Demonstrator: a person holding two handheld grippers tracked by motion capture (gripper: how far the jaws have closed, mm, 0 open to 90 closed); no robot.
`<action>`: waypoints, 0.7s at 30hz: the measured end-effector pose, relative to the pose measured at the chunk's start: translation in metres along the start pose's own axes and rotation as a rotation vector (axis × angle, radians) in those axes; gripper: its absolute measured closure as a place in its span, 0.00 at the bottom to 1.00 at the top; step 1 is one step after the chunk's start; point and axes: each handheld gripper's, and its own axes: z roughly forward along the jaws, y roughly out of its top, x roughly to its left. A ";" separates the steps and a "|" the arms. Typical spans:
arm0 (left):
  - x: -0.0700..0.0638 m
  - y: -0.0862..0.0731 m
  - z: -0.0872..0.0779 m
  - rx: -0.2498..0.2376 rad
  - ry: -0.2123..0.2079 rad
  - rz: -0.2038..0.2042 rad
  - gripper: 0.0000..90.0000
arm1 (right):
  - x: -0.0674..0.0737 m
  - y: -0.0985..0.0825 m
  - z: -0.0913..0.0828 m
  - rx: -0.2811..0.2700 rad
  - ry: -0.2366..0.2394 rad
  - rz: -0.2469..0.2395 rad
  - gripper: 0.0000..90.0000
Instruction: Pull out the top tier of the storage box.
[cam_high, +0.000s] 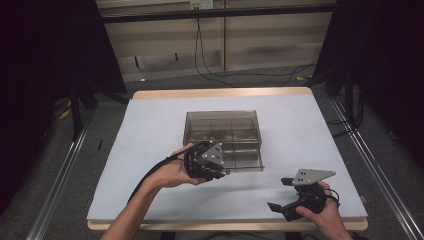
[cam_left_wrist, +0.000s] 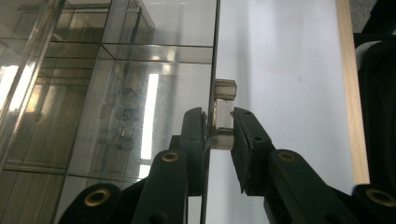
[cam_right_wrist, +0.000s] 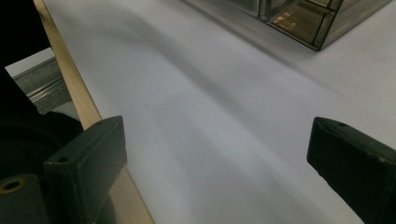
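Drawer knob (cam_left_wrist: 223, 114) on smoked organiser box (cam_high: 222, 131), mid-counter (cam_high: 150, 130): your left tool (cam_left_wrist: 219, 122) is clamped on it, right tool (cam_right_wrist: 215, 154) wide open and empty nearby; pull straight out, level, without twisting.

The clear box (cam_high: 223, 137) holds small dark bits, too tiny to name from the high view (glare blurs them in the left gripper view). The left gripper (cam_left_wrist: 219, 140) hides part of the knob (cam_left_wrist: 224, 112).
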 end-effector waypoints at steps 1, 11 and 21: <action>0.000 -0.001 0.000 -0.006 0.001 -0.003 0.84 | 0.000 0.000 0.000 -0.002 0.001 0.002 0.05; -0.003 -0.001 0.000 -0.010 0.005 -0.014 0.79 | 0.000 0.000 0.001 0.001 -0.001 0.002 0.05; -0.012 0.001 -0.010 -0.087 0.100 -0.074 0.42 | 0.000 0.000 0.001 0.002 0.005 0.000 0.05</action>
